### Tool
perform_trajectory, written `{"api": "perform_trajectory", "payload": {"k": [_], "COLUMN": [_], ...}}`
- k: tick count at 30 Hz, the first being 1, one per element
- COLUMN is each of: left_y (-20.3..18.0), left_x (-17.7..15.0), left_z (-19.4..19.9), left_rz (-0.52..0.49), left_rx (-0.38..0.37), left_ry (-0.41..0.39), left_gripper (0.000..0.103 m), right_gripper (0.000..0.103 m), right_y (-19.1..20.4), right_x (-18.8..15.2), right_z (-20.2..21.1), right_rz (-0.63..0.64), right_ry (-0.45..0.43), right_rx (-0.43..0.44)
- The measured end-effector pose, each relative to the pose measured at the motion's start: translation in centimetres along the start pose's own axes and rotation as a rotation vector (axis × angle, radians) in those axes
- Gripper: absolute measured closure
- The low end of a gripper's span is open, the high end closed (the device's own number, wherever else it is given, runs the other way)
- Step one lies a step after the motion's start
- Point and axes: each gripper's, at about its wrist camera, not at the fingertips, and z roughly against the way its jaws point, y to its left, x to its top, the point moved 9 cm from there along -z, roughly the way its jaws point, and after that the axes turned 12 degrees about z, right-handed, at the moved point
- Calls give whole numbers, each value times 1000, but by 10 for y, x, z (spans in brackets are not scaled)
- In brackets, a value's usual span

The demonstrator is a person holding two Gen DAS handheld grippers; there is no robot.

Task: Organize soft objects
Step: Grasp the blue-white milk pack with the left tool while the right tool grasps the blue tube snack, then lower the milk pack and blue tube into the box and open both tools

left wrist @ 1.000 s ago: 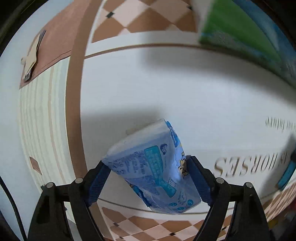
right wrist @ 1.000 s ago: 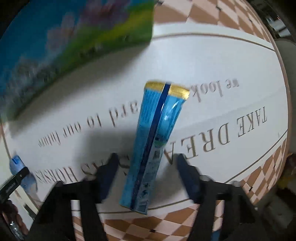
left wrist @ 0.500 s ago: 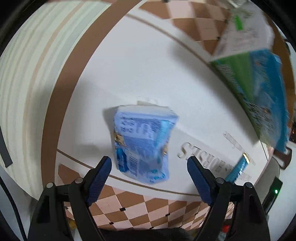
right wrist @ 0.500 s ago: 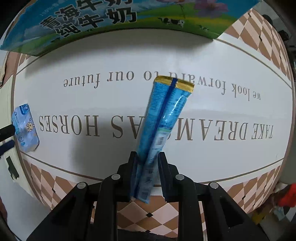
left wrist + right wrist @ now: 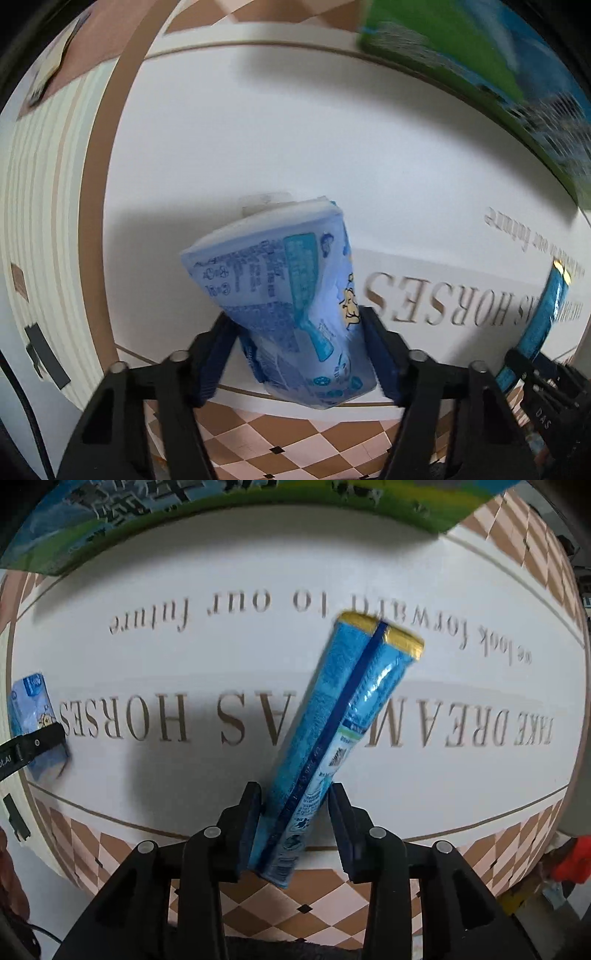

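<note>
Left gripper: clamped on tissue pack; soft pack could squirm free.
Right gripper: pinching long blue packet low; top may sag.

One tissue pack, one long packet, one carton.

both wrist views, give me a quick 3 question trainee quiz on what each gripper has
1. True or false: the left gripper is shut on the pale blue tissue pack.
2. What does the right gripper hold? A) long blue packet B) red cloth C) nothing
3. Fill in: a green and blue carton stands at the mat's ____ edge.

Key: 1 true; 2 A; 3 far
</note>
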Motion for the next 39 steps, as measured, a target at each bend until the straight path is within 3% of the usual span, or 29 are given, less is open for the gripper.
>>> {"api": "perform_trajectory", "payload": {"k": [4,7,9,14,18,20,23,26,30,34,39], "left_y": [-21,-33,-44,-82,-100,-92,-91,-97,-97,-98,-99], "left_x": [-20,-32,-37,-37,-5,40,93,142,189,203,210], "left_z": [3,14,35,118,185,217,237,235,199,159,133], "left_rz": [-179,-229,-238,-239,-252,-243,-231,-222,-208,-188,-183], "left_rx": [59,41,-3,-173,-254,-262,-243,-200,-126,-72,-24], "left_ry": [-16,-12,-39,-128,-210,-242,-274,-239,-144,-47,10], "left_gripper": [62,64,64,64,64,64,64,64,64,64,62], "right_gripper": [75,86,86,86,86,86,86,86,86,86,86], "right_y": [11,21,31,45,40,34,9,-1,-13,-27,-31], "right_x": [-5,-7,-9,-8,15,31,66,112,168,216,240], "right_z": [-1,5,12,80,160,198,256,283,283,256,202], "right_rz": [36,62,65,100,136,149,166,168,196,197,201], "right_ry": [-26,-40,-53,-173,-322,-379,-463,-509,-461,-354,-268], "right_rx": [-26,-10,37,122,142,139,102,16,-30,-28,-35]}}
